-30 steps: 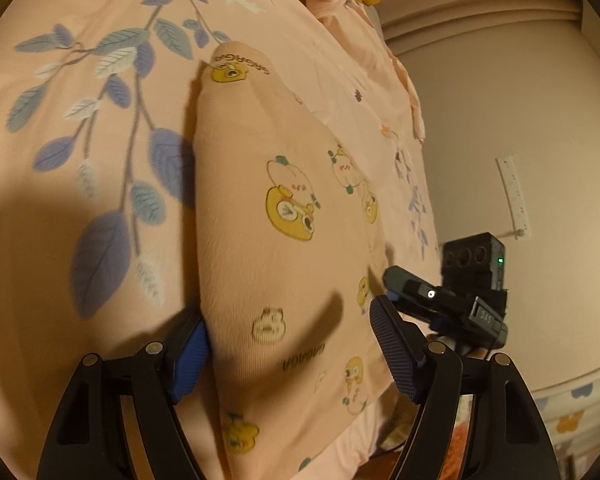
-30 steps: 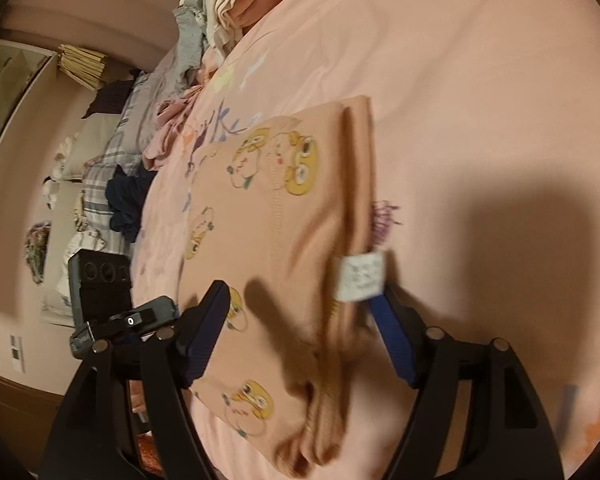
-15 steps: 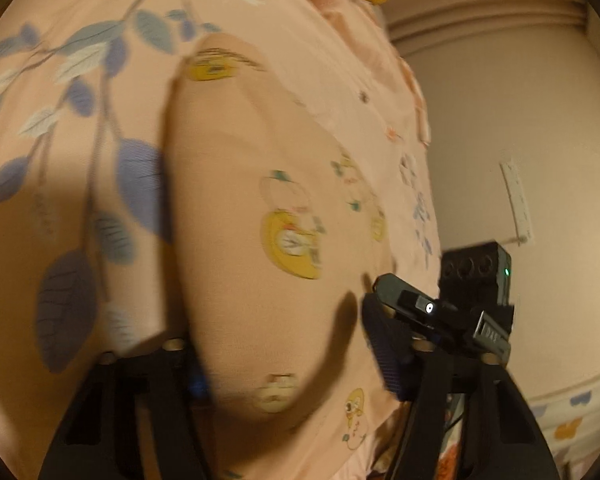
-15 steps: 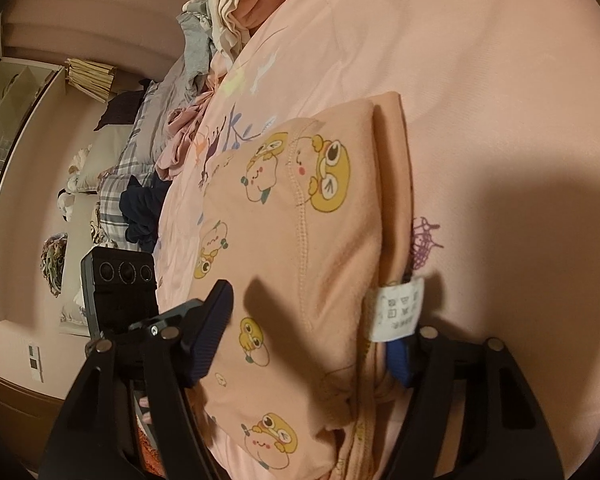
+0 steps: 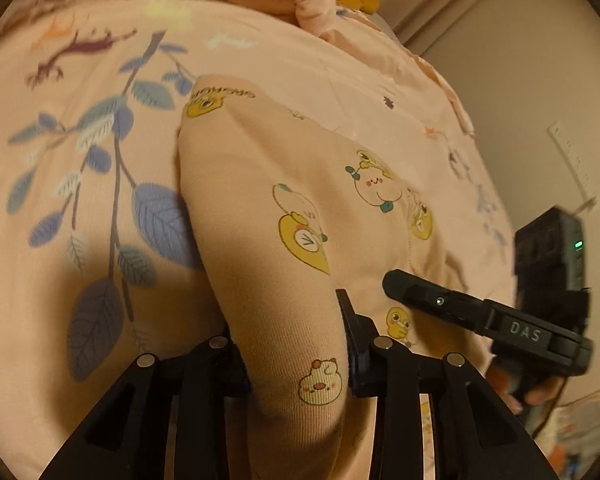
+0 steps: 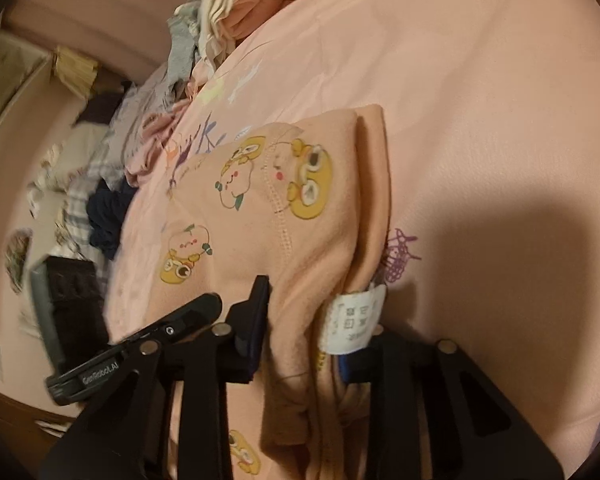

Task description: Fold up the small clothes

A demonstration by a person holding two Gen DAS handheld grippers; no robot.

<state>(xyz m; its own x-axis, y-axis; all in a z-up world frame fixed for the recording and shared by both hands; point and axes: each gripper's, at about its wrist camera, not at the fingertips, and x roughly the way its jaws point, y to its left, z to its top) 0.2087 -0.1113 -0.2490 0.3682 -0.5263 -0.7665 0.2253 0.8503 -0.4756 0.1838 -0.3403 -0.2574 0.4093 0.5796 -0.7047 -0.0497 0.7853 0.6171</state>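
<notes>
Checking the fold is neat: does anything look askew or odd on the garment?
The white care label sticks out of the folded peach garment at its edge beside the right gripper; otherwise nothing stands out.

The folded garment lies on the bedspread, a clothes pile behind it.

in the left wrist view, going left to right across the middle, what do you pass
blue leaf print on the sheet → peach garment with cartoon ducks → the other tool → wall
</notes>
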